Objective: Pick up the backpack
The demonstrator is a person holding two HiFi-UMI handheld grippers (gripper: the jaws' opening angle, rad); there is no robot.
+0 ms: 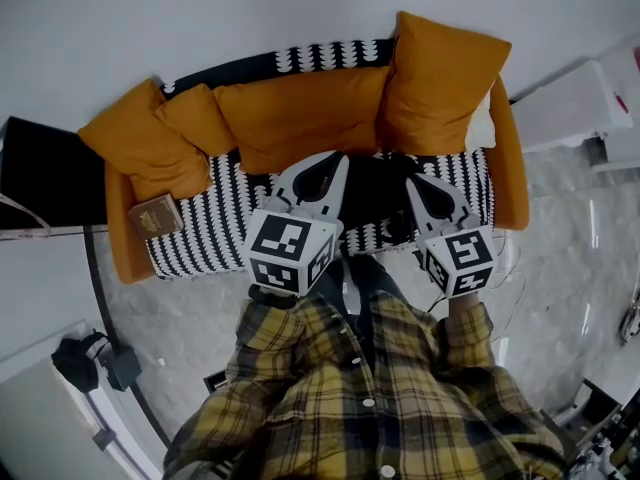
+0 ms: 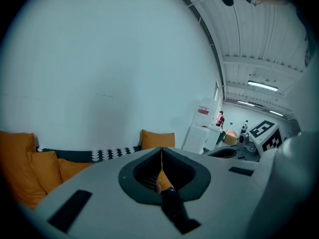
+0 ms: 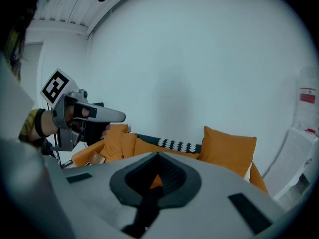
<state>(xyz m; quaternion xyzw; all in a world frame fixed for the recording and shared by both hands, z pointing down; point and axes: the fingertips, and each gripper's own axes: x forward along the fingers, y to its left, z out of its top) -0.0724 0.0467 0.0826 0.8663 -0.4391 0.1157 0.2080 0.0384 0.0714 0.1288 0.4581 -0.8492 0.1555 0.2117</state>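
Left gripper (image 1: 333, 163): jaws together, nothing clamped. Right gripper (image 1: 413, 183): jaws together, nothing clamped. Both held side by side above sofa (image 1: 512, 158). Backpack (image 1: 375, 190): dark, on patterned seat cover (image 1: 200, 238) below orange cushion (image 1: 440, 78), partly hidden behind both grippers. Brown book (image 1: 155, 215): sofa's left end.

An orange sofa (image 1: 510, 158) is standing against a plain white wall (image 1: 250, 13), its seat lying under a black-and-white patterned throw (image 1: 200, 238). Orange cushions (image 1: 440, 83) are leaning along its back, and a brown book (image 1: 155, 216) is resting at its left end. Pale marbled floor (image 1: 565, 268) is spreading in front. A white cabinet (image 1: 575, 103) is standing to the right, a dark table (image 1: 45, 183) to the left. Strip lights (image 2: 262, 85) are glowing on the ribbed ceiling (image 2: 259, 39).
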